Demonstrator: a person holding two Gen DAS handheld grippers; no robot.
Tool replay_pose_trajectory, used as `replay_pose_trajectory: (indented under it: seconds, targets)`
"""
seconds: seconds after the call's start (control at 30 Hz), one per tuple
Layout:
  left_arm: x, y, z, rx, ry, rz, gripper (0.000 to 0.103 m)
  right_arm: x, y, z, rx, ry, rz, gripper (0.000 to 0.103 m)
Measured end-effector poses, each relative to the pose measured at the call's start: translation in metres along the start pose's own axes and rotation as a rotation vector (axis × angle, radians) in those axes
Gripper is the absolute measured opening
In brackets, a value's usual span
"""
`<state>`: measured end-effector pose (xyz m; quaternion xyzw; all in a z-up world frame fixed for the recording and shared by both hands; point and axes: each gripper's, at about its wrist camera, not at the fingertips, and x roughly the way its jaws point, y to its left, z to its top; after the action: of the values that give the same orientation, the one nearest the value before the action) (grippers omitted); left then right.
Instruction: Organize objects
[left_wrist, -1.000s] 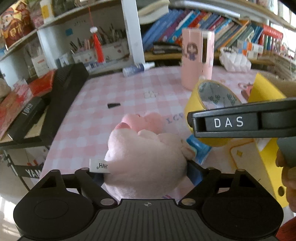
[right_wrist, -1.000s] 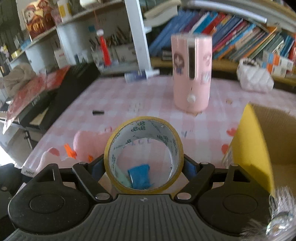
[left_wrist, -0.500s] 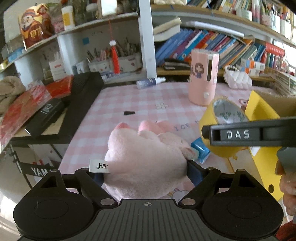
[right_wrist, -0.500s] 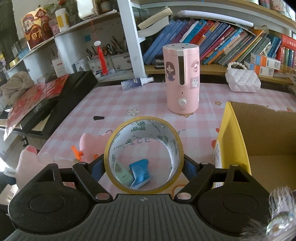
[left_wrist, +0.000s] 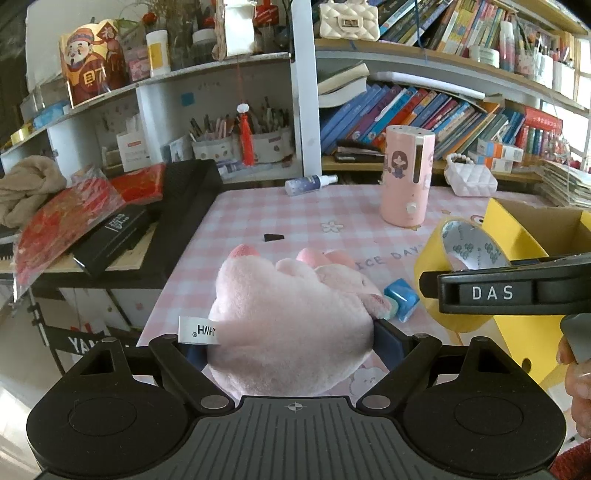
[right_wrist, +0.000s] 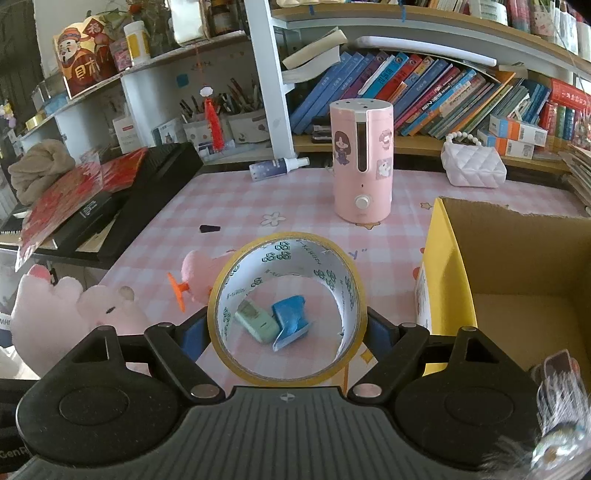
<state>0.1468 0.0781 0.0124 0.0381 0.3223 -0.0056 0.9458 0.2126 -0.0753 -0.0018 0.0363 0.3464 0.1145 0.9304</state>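
Both hands are mid-carry, each with one item lifted off the table, and the likely next step is dropping them into the box. The left gripper (left_wrist: 291, 332) is clamped on a pink plush toy (left_wrist: 291, 321), soft and squashy, bulging between the blue pads with its white sewn label sticking out at the side. The right gripper (right_wrist: 288, 328) is closed across a roll of yellow tape (right_wrist: 287, 310), a stiff ring with a printed white inner core, held upright so the table shows through its hole.

Next, each hand needs to travel over the yellow cardboard box (right_wrist: 445, 266), clear its raw upper edge, and only then let go; the plush will flop, the tape may roll if it lands on edge.

On the pink checked tablecloth (right_wrist: 303, 206) lie a blue eraser (right_wrist: 291, 321) touching a pale green one (right_wrist: 256, 321), and another pink plush with an orange part (right_wrist: 199, 273) near them. Farther back stand a smooth pink cylindrical humidifier (right_wrist: 360, 162), a small spray bottle (right_wrist: 277, 168) on its side, and a quilted white purse (right_wrist: 472, 168) before the bookshelves.
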Motion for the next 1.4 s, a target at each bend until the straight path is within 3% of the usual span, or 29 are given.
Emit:
replay_pose_trajectory:
  seconds: [0.37, 0.87, 1.4]
  targets:
    - [-0.032, 0.011, -0.026, 0.002, -0.001, -0.031, 0.088, -0.030, 0.018, -0.029, 0.008, 0.016, -0.027, 0.082]
    - [-0.084, 0.014, -0.074, 0.066, 0.025, -0.108, 0.088, -0.090, 0.037, -0.098, 0.075, 0.042, -0.082, 0.082]
    - [-0.110, -0.020, -0.101, 0.162, 0.031, -0.248, 0.088, -0.143, 0.018, -0.156, 0.203, 0.050, -0.191, 0.082]
